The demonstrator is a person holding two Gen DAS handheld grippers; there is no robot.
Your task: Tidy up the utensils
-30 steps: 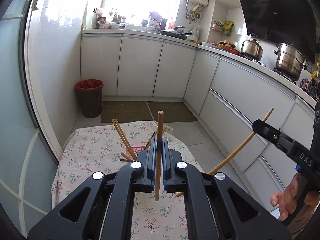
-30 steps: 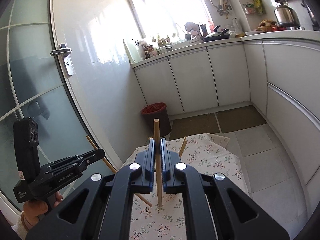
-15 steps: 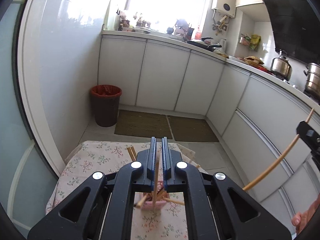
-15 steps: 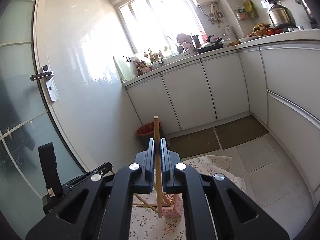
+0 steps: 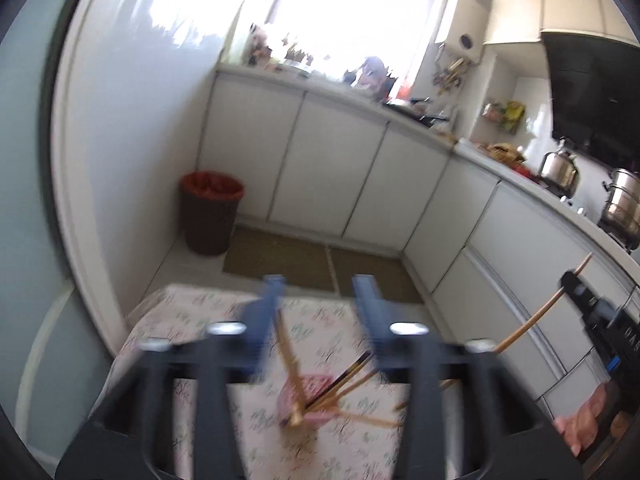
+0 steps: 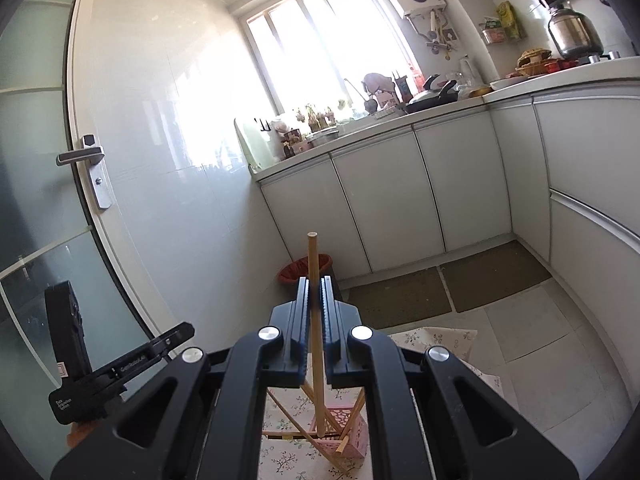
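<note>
Left gripper (image 5: 320,320): my jaws just opened wide, nothing between them, above the pink holder (image 5: 310,398) | holder: on the floral surface (image 5: 192,320), several chopsticks (image 5: 340,384) leaning in it | right gripper (image 6: 316,304): my jaws closed tight on one chopstick (image 6: 315,320), upright, low end near the holder.

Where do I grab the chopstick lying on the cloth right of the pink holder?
Take the chopstick by its free right end, from straight above, jaws across the shaft. It seems to lie flat on the tablecloth, and its other end meets the sticks leaning from the pink holder, a crowded spot.
</note>
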